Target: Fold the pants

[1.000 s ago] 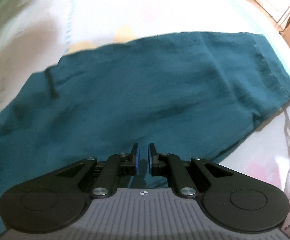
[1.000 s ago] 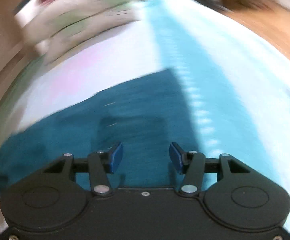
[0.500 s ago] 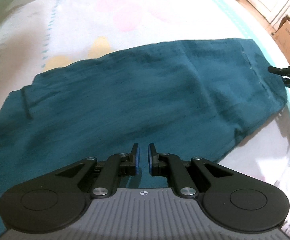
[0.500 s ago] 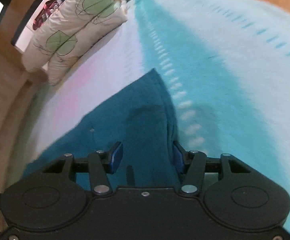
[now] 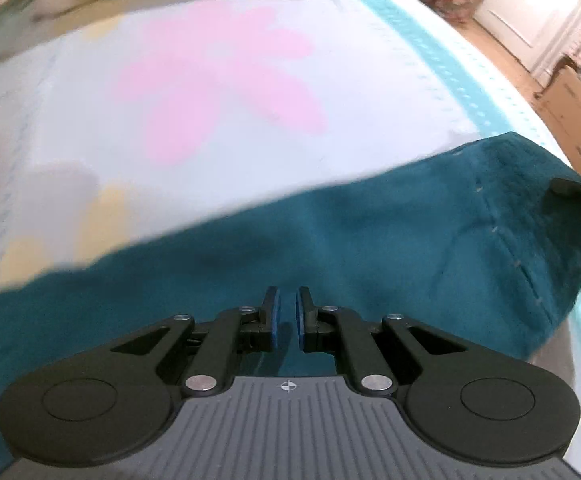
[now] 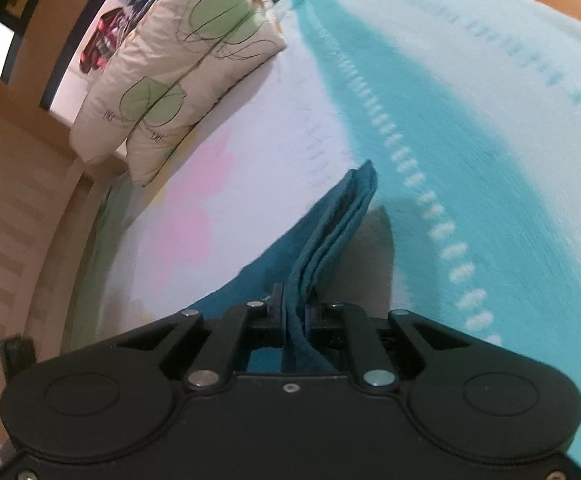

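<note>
Right gripper is closing on the teal pants edge.
Left gripper hovers over the pants, jaws nearly together, holding nothing, above the bedsheet.

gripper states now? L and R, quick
Left gripper: shut, nothing between the pads, hovering over the teal pants.
Right gripper: jaws closing on a bunched edge of the pants, fabric pinched between the pads.
</note>
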{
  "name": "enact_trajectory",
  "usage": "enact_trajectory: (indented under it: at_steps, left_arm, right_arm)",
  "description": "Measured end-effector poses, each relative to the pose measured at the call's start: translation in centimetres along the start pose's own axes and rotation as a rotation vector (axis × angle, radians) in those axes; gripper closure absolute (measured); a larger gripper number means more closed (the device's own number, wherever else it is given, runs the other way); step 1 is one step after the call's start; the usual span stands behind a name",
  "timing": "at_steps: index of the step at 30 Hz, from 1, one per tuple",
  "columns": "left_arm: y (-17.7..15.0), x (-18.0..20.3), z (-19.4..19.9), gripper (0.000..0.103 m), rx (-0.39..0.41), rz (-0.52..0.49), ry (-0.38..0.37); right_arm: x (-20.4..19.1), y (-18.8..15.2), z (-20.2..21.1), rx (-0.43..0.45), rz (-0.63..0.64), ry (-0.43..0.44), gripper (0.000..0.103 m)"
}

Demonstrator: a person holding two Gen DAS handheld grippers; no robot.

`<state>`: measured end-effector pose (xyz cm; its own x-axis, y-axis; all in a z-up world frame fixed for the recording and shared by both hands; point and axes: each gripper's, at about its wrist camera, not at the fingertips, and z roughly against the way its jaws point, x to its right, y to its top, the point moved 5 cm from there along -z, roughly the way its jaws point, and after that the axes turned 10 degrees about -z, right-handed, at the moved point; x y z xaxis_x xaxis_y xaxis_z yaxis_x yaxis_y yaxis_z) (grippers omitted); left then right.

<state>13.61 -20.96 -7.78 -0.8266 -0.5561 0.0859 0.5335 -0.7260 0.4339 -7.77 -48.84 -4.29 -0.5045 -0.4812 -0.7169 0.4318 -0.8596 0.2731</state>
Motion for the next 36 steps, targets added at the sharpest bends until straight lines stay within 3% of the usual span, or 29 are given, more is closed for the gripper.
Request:
enact_trajectory:
  at_steps: [5,7,8,10,14,19,24,30,36]
  left_arm:
    - [2.2,2.8,-3.6,0.093,0.008,-0.071,-0.009]
    - [2.0,3.3,-5.4,0.093,-0.025,-0.066,0.002]
    - [1.9,3.3,-5.4,0.093,0.002,-0.053,0.005]
    - [2.0,3.5,-5.0,0.093,0.010,-0.061,-0.001]
    - [1.1,1.3,-2.2,0.093,0.051,0.049,-0.019]
    - [-2.0,-1.8,1.1,0.093,0.052,0.109,0.049]
    - [-6.2,-5.4,3.9,0.093,0.029,0.210,0.091]
    - [-11.1,-8.8,7.2,0.093,0.028,0.351,0.144]
    - [-15.1,-12.1,10.0,0.093,0.038,0.481,0.200]
  right_arm:
    - [-1.9,0.2,0.2,-0.002,0.003,0.005,0.086]
    - [-2.7,0.2,-0.1,-0.003,0.017,0.001,0.086]
    - [-3.3,0.2,-0.1,0.000,0.030,-0.003,0.086]
    - [-4.7,0.1,-0.2,0.001,0.057,-0.008,0.086]
    - [-8.2,-0.7,-0.1,-0.005,0.107,0.014,0.086]
    - [-13.7,-2.8,-1.3,-0.047,0.160,0.102,0.086]
    - [-19.7,-6.5,-4.5,-0.132,0.249,0.207,0.086]
    - [-24.4,-12.8,-11.5,-0.274,0.297,0.307,0.086]
    - [-26.4,-19.6,-18.5,-0.391,0.368,0.304,0.086]
